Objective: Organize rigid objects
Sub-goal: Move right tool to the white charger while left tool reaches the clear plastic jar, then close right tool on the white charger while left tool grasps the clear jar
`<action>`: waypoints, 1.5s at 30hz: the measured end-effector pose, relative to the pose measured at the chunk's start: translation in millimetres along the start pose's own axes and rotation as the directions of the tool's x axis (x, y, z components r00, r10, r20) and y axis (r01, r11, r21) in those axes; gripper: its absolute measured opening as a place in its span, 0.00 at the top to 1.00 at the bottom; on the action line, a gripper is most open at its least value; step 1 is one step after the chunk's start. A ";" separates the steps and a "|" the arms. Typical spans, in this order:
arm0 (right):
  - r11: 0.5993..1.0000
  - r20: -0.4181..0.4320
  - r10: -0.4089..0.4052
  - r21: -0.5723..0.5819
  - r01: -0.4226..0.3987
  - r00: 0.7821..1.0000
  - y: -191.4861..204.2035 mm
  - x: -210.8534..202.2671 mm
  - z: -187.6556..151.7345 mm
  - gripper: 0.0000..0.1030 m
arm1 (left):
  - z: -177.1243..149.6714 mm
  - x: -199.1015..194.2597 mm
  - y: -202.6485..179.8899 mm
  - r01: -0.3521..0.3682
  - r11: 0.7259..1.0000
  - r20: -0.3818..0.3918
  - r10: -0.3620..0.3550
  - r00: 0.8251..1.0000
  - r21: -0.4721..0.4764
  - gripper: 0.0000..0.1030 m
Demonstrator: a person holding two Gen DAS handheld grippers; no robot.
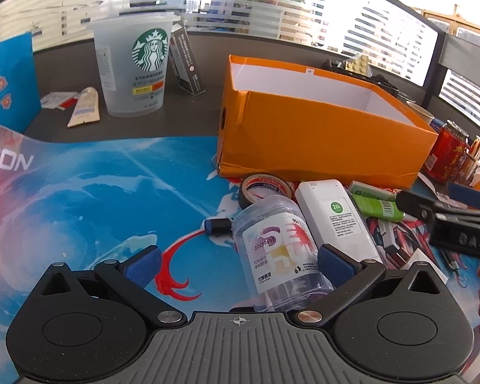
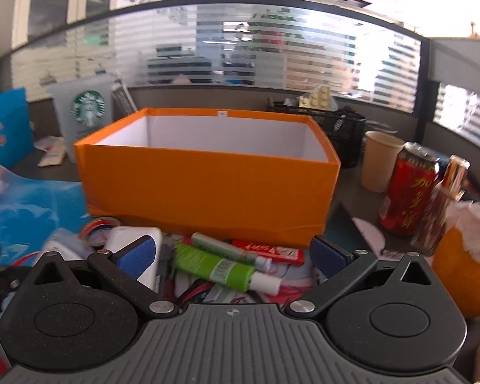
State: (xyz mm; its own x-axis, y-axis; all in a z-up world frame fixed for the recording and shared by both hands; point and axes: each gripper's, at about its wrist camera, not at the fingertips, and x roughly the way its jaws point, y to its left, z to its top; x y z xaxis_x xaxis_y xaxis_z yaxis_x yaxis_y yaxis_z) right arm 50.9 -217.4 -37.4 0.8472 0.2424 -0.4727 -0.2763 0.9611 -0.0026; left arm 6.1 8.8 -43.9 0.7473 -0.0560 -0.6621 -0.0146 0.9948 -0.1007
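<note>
two grippers stood with jaws spread wide, gripping nothing. the left gripper (image 1: pixel 238 264) hung over a clear plastic jar (image 1: pixel 280 252) lying on its side on the blue mat (image 1: pixel 89 198), the jar between the pads but not pinched. the right gripper (image 2: pixel 233 256) pointed at a green tube (image 2: pixel 220 268) and a red bar (image 2: pixel 268 251) just before the empty orange box (image 2: pixel 208 182). a white remote (image 1: pixel 336 220) and a tape roll (image 1: pixel 262 187) lay beside the jar.
</note>
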 end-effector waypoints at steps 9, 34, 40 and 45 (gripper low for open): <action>0.995 -0.027 -0.070 -0.080 0.068 0.997 -3.6 7.4 -10.6 0.00 | 5.2 11.4 -17.7 0.033 0.998 -0.010 -0.033 0.999 0.057 0.00; 0.984 -0.165 0.171 -0.021 -0.177 0.971 -8.3 -8.0 -47.3 0.57 | -9.6 37.7 7.6 0.055 0.981 -0.006 -0.054 0.998 0.187 0.23; 0.985 -0.142 0.170 -0.016 -0.174 0.975 -7.3 -9.7 -48.2 0.65 | -9.6 31.4 6.5 0.123 0.975 -0.006 -0.124 0.992 0.185 0.32; 0.985 -0.118 0.173 0.001 -0.174 0.978 -13.0 -13.1 -48.4 0.65 | -4.9 29.8 12.0 0.146 0.979 -0.019 -0.145 0.989 0.139 0.33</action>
State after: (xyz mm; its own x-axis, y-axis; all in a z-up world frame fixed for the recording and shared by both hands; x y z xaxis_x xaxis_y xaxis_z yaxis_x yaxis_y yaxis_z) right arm 21.4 -239.5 -73.9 0.7267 0.3878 -0.5670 -0.4194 0.9042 0.0808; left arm 24.9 18.6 -68.4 0.7288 -0.2013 -0.6544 0.1873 0.9780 -0.0922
